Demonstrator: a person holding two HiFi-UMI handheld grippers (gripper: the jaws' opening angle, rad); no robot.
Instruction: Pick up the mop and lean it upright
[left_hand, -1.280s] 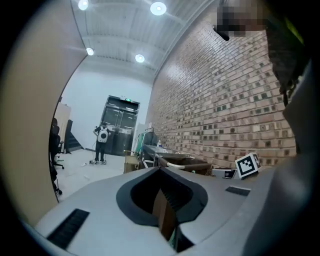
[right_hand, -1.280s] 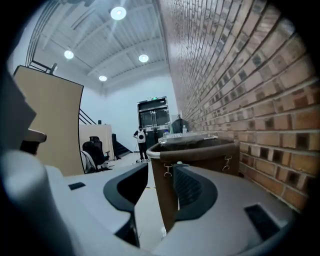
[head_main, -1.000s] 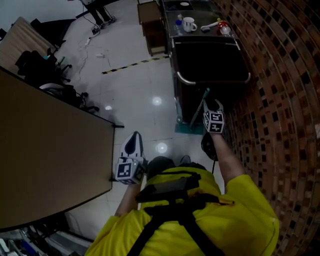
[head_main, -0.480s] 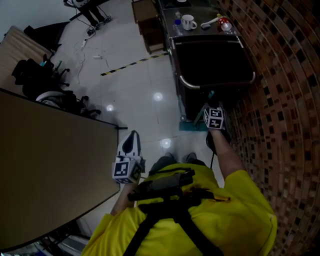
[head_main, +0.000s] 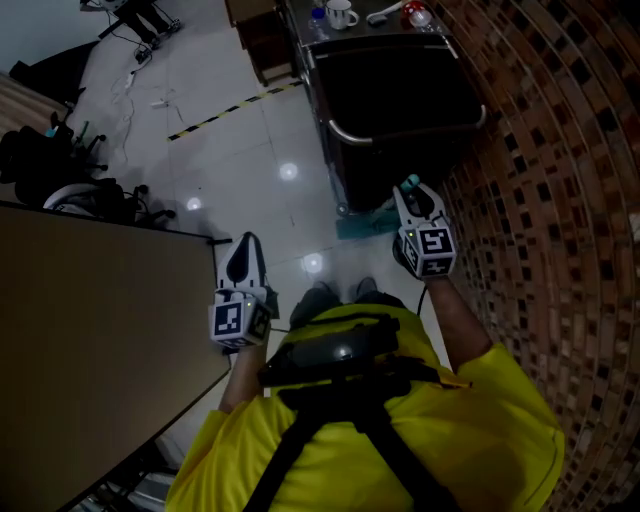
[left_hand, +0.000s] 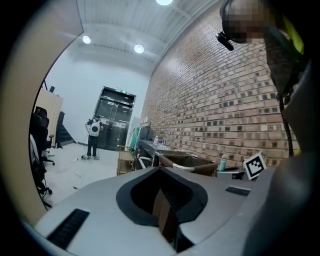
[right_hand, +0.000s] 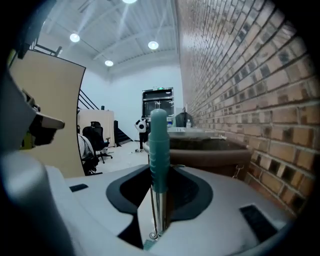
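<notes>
The mop has a teal grip (right_hand: 159, 150) on a metal shaft and stands upright between the jaws of my right gripper (right_hand: 161, 192), which is shut on it. In the head view the grip's tip (head_main: 410, 184) pokes out past the right gripper (head_main: 414, 200), close to the brick wall. The teal mop head (head_main: 355, 226) lies on the floor at the foot of the dark cart (head_main: 345, 135). My left gripper (head_main: 244, 258) hangs over the floor by the table edge, its jaws (left_hand: 162, 202) shut and holding nothing.
A brick wall (head_main: 560, 200) runs along the right. The cart ahead carries a mug (head_main: 340, 14) and small items. A large tan table (head_main: 80, 330) fills the left. Office chairs (head_main: 40, 150) stand beyond it, and a person (left_hand: 93, 135) stands far off.
The right gripper's jaws have closed on the mop handle, and it has come a little nearer my body. The left gripper keeps its place by the table.
</notes>
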